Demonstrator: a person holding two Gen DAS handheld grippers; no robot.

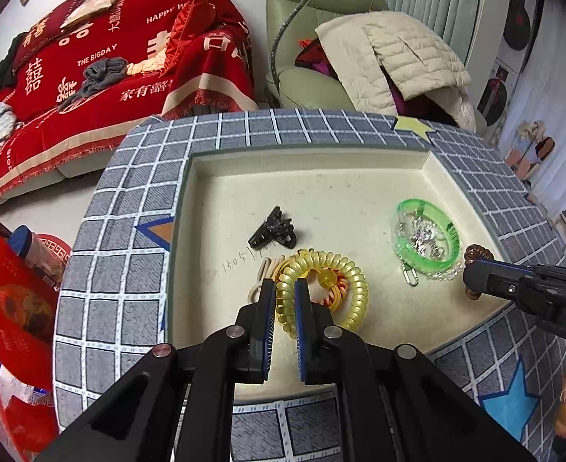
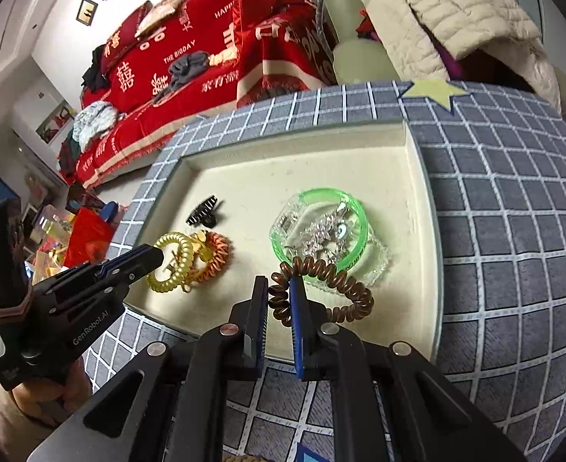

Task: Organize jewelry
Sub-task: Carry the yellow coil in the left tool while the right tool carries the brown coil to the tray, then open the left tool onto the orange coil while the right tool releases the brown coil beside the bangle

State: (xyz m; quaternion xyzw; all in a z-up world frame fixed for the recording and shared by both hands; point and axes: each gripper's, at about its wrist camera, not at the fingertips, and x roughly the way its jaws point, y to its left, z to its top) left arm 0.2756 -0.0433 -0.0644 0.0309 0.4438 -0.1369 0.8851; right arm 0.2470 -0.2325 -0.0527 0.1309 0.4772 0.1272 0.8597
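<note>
A cream tray (image 1: 321, 177) (image 2: 283, 165) holds the jewelry. My left gripper (image 1: 284, 288) is shut on the near-left part of a yellow spiral hair tie (image 1: 344, 269) (image 2: 175, 248); an orange spiral tie (image 2: 215, 258) and a yellow bead (image 1: 328, 279) lie inside and beside it. My right gripper (image 2: 278, 288) is shut on a brown spiral hair tie (image 2: 344, 292), also partly seen in the left wrist view (image 1: 475, 252). A green bangle (image 1: 425, 238) (image 2: 321, 227) surrounds a silver chain (image 2: 321, 240). A black claw clip (image 1: 273, 229) (image 2: 204, 213) lies further back.
The tray sits on a grey checked cloth (image 1: 129, 231) (image 2: 514, 231). A red-covered sofa (image 1: 109, 65) and a green armchair with a cream jacket (image 1: 391, 57) stand behind. Red bags and clutter (image 1: 9, 300) lie to the left.
</note>
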